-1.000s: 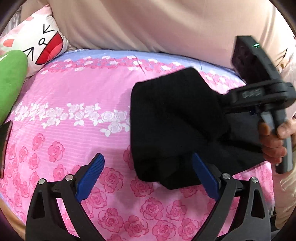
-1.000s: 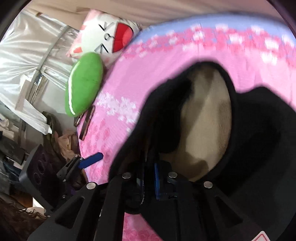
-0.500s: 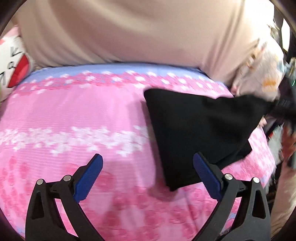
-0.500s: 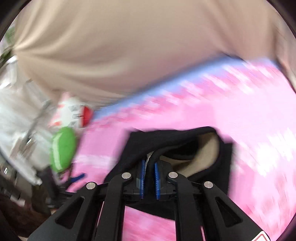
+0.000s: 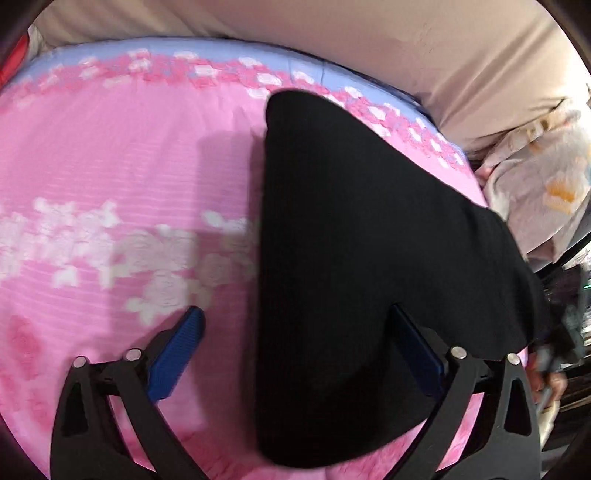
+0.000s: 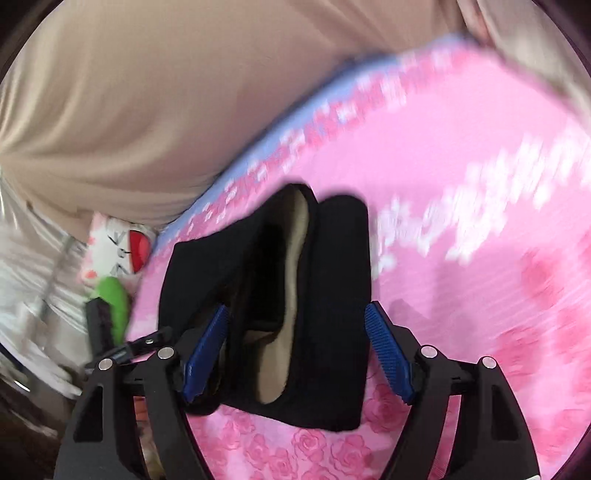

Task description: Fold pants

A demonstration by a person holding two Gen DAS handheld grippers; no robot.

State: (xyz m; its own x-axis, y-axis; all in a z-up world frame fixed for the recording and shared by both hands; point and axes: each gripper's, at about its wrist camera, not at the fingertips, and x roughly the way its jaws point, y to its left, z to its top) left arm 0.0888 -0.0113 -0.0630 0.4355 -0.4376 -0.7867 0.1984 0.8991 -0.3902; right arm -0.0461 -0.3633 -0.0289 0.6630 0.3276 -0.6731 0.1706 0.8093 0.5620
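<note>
The black pants point(image 5: 354, 251) lie folded on the pink floral bed sheet point(image 5: 110, 177). My left gripper point(image 5: 299, 350) is open over their near left edge, with one blue pad on the sheet and one above the cloth. In the right wrist view the pants point(image 6: 332, 295) show their beige lining at the open waistband point(image 6: 295, 258). My right gripper point(image 6: 295, 343) is open, its blue pads apart on either side of the waistband end; whether a pad touches the cloth I cannot tell.
A beige headboard cushion point(image 5: 332, 33) runs along the far side of the bed. A white cartoon pillow point(image 6: 118, 251) and a green cushion point(image 6: 110, 299) sit at the bed's far corner. A pale floral cloth point(image 5: 539, 192) lies to the right.
My right gripper was shut on the waistband and has opened, leaving the pants on the bed. My left gripper has moved closer over the pants and stays open.
</note>
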